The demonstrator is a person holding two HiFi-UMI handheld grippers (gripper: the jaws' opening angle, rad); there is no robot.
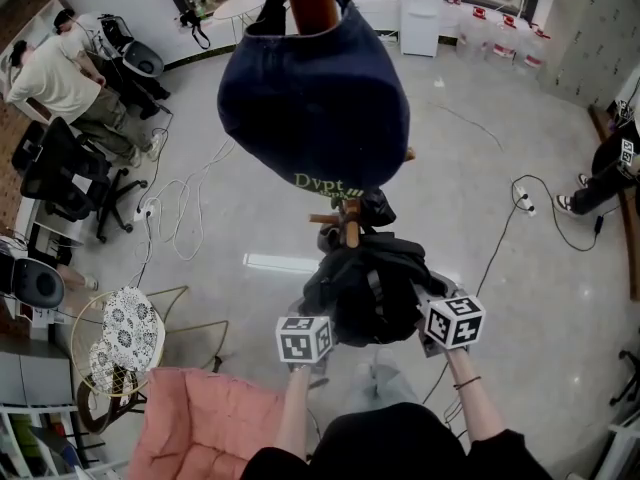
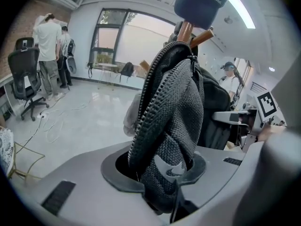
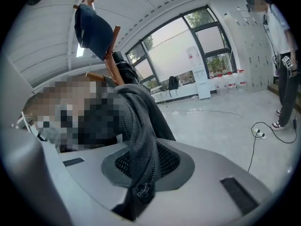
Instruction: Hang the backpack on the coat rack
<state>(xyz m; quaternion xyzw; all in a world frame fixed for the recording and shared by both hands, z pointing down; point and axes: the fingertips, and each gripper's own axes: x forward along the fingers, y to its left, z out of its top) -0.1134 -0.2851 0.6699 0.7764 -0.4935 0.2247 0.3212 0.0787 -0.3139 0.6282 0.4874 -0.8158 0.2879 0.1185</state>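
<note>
A black mesh backpack (image 1: 362,286) hangs against the wooden coat rack (image 1: 348,220), just under its pegs. A navy cap (image 1: 313,90) sits on the rack's top. My left gripper (image 1: 322,318) is shut on the backpack's zippered left side (image 2: 170,121), the fabric bunched between its jaws (image 2: 160,173). My right gripper (image 1: 420,313) is shut on the backpack's right side; a fold of mesh (image 3: 137,135) runs through it (image 3: 141,175). The rack's post (image 2: 185,32) and the cap (image 2: 201,1) rise above the backpack. In the right gripper view the rack (image 3: 111,55) and the cap (image 3: 94,29) stand at upper left.
A pink cushioned seat (image 1: 200,418) and a wire stool (image 1: 120,340) stand at lower left. Cables (image 1: 180,203) trail over the floor. People and office chairs (image 1: 60,173) are at far left; a person (image 1: 612,163) stands at right. A power strip (image 1: 524,198) lies right.
</note>
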